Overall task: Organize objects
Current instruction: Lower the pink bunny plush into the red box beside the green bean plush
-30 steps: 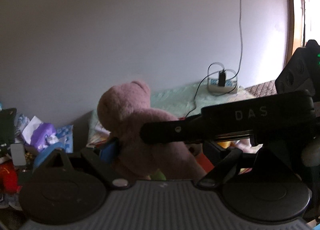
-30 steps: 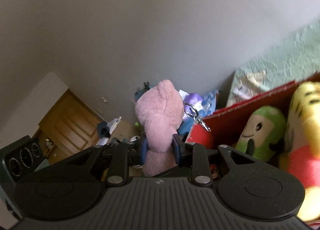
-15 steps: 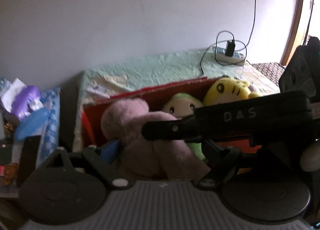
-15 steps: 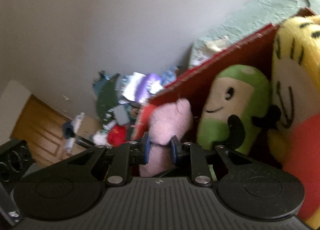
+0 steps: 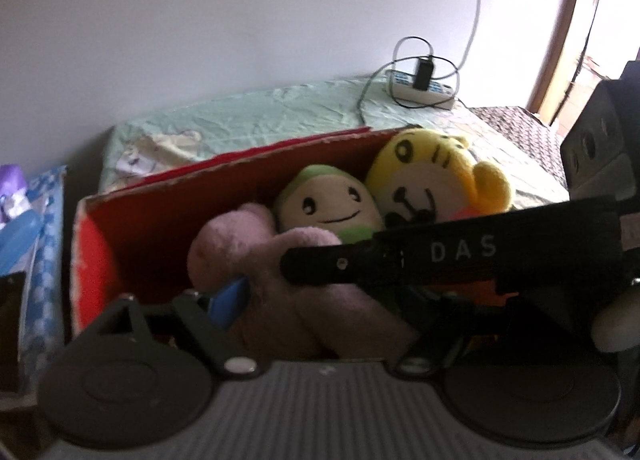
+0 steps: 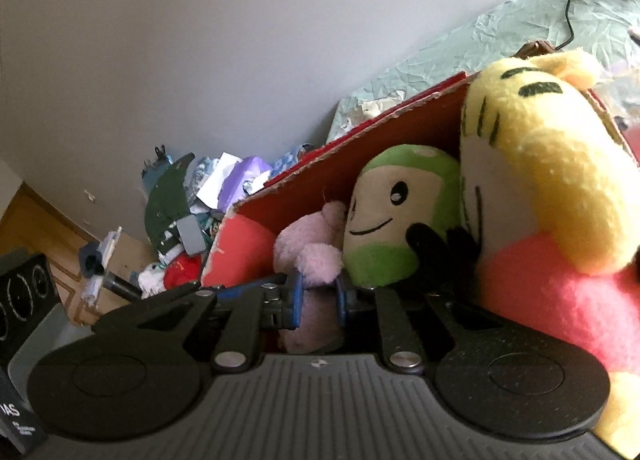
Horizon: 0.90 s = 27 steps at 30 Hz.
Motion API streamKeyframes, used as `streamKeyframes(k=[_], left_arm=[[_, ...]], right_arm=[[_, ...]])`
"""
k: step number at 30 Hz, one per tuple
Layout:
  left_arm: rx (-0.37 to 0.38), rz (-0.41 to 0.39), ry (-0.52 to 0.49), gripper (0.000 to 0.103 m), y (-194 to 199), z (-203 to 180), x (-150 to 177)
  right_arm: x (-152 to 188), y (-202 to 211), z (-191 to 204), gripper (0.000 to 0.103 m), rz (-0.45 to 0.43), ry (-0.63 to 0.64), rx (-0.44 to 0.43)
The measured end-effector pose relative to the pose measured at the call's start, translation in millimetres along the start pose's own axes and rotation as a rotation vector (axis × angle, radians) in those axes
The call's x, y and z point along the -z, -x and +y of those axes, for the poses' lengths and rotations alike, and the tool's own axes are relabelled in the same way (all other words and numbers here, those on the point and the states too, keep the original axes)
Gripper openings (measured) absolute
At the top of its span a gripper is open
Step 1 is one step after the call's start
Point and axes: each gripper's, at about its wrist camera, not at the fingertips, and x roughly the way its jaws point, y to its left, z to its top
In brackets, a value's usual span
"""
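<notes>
A pink plush toy sits low in the left end of a red cardboard box, against a green plush. A yellow plush fills the right side. My left gripper grips the pink toy's body; its blue left pad presses the fur, and its right finger is hidden behind the right gripper's black body. In the right wrist view my right gripper is shut on a narrow part of the pink plush toy, next to the green plush and the yellow plush in the red box.
The box stands on a bed with a pale green sheet. A white power strip with a black plug and cables lies at the back by the wall. A pile of clutter lies on the floor left of the box.
Both grippers have tipped downward and carried the pink plush from in front of the wall down into the red box beside the green plush. The right jaws have drawn tighter on it.
</notes>
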Motion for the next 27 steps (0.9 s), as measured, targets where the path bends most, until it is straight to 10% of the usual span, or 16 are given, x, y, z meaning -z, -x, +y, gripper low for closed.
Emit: streamKeyframes(k=[27], left_arm=[[-0.034, 0.103, 0.017, 0.102, -14.6, 14.4, 0.4]], right_arm=[[3.0, 1.1, -2.1, 0.021, 0.053, -0.017, -0.037]])
